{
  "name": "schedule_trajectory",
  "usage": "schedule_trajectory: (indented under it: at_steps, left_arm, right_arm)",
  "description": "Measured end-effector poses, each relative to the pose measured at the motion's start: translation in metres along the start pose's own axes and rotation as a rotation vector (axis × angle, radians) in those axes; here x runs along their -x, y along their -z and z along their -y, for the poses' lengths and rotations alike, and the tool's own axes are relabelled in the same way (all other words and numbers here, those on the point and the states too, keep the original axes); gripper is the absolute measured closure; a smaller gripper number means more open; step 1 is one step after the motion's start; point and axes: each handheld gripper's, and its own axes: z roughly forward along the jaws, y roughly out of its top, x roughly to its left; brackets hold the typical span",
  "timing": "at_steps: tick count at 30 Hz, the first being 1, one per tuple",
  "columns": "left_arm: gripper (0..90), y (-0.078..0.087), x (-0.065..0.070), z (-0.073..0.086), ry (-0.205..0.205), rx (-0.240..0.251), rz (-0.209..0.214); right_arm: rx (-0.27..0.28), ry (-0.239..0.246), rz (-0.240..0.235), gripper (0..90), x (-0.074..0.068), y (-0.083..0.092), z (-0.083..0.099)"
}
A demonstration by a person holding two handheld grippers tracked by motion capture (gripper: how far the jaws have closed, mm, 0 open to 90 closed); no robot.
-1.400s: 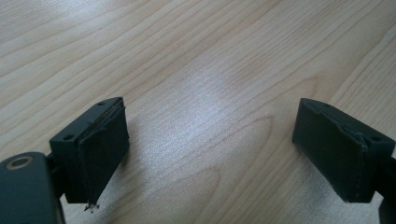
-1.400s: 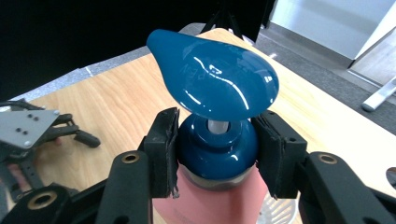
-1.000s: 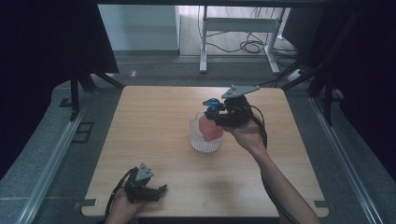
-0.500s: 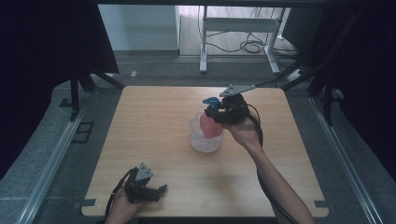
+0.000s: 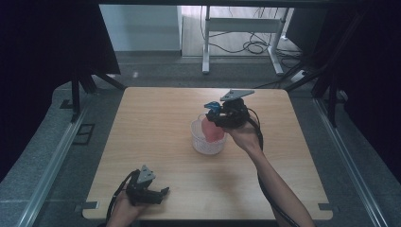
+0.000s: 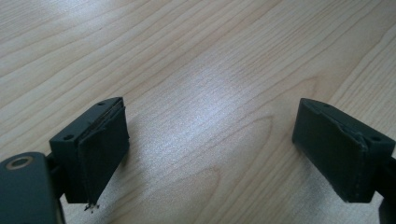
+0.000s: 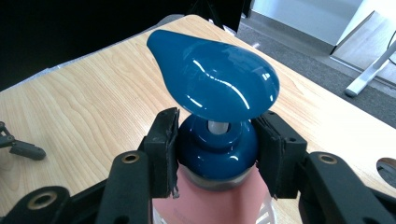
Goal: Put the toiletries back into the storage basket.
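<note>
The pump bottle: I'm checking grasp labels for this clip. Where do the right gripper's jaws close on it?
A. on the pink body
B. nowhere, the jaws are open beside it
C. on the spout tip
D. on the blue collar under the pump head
D: in the right gripper view, the right gripper has one pad on each side of the pump bottle's blue collar, below the pump head.

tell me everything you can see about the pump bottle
The pump bottle has a pink body that looks like plastic, a glossy dark blue collar and a broad, teardrop-shaped blue pump head on a short grey stem. It stands upright in a small white basket near the middle of the wooden table. The right gripper is shut on its collar, one of its fingers pressed against each side, just under the pump head.
</note>
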Motion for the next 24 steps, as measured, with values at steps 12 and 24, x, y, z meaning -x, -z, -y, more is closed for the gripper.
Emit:
schedule_trajectory:
  at_steps: [12, 24]
  left_arm:
    - [10.4, 0.000, 0.000, 0.000, -0.006, -0.004, 0.000]
    - [10.4, 0.000, 0.000, 0.000, -0.006, -0.004, 0.000]
  right_arm:
    - [-0.014, -0.002, -0.008, 52.6, -0.001, -0.012, 0.009]
    - [-0.038, -0.005, -0.015, 52.7, -0.001, -0.026, 0.021]
